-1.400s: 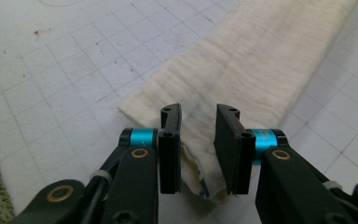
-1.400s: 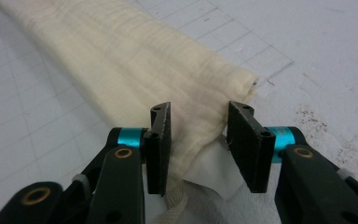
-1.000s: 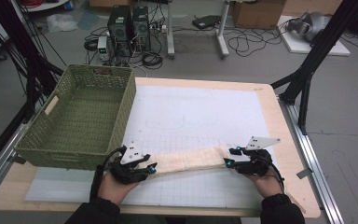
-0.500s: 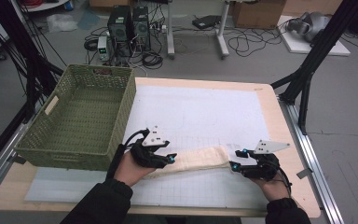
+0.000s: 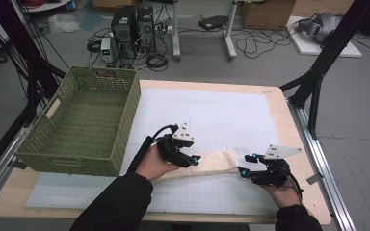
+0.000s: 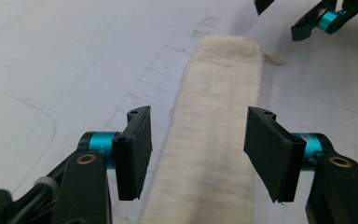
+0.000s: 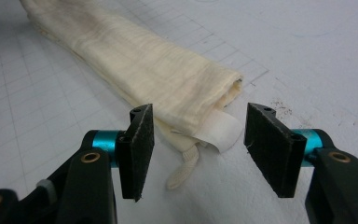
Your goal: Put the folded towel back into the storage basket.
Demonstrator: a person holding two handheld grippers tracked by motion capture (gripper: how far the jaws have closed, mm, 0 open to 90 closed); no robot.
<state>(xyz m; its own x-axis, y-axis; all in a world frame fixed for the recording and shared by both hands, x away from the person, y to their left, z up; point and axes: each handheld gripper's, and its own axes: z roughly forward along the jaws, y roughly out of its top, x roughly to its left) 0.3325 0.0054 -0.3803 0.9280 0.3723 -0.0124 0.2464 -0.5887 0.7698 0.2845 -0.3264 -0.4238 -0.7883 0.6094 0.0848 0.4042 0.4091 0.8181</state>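
Cloth (image 5: 212, 164): a cream strip folded long and narrow, lying flat on the white mat (image 5: 221, 115) at the near side of the worktop (image 5: 274, 96), running left to right between the two hands. Its right end shows a white tag and a short cord in the right gripper view.

Left gripper (image 5: 195, 159): over the cloth's left part, jaws released and just been opening; in the left gripper view the pads (image 6: 137, 151) stand clear on either side of the strip without pressing it.

Right gripper (image 5: 244, 168): at the cloth's right end, jaws apart and just been opening; the tag lies between them, untouched.

Basket (image 5: 84, 120): green, woven, at the left of the worktop, well apart from the cloth.
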